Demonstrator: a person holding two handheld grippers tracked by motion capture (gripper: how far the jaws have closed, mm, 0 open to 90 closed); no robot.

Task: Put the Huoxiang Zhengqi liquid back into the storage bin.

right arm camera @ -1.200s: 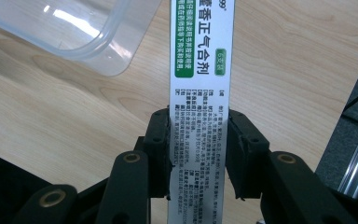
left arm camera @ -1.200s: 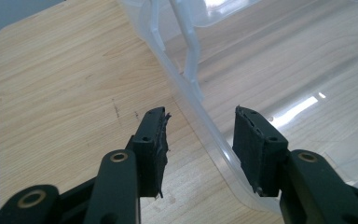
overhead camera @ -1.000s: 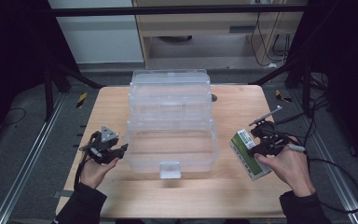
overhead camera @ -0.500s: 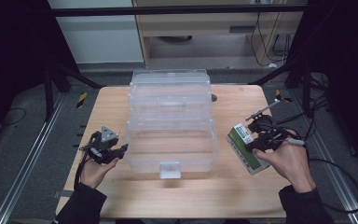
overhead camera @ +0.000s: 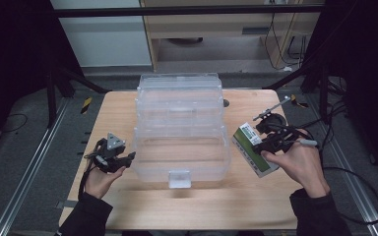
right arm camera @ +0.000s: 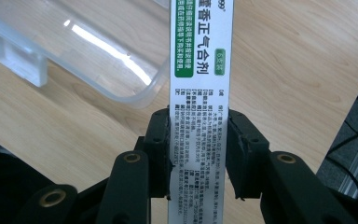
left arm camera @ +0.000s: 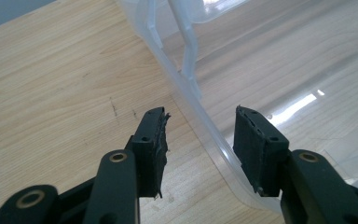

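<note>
A clear plastic storage box (overhead camera: pixel 179 123) stands open on the middle of the wooden table (overhead camera: pixel 123 110), its tiers stepped back. My left gripper (overhead camera: pixel 127 158) rests at the box's left front corner. In the left gripper view the left gripper (left arm camera: pixel 200 135) is open, with the box's clear rim (left arm camera: pixel 191 98) running between the pads and touching neither. My right gripper (overhead camera: pixel 265 146) is to the right of the box, shut on a white and green medicine carton (overhead camera: pixel 252 150). In the right gripper view the carton (right arm camera: pixel 200 60) sticks out past the pads over the box's rounded corner (right arm camera: pixel 144 93).
A small white latch (overhead camera: pixel 179 178) sits on the box's front wall. A black mount with a thin rod (overhead camera: pixel 271 114) stands at the table's back right. Cables (overhead camera: pixel 354 172) trail off the right edge. Metal rails (overhead camera: pixel 34 162) run along the floor on both sides.
My right gripper has lifted the carton off the table and carried it a little away from the front edge. The left gripper has stayed where it was.
</note>
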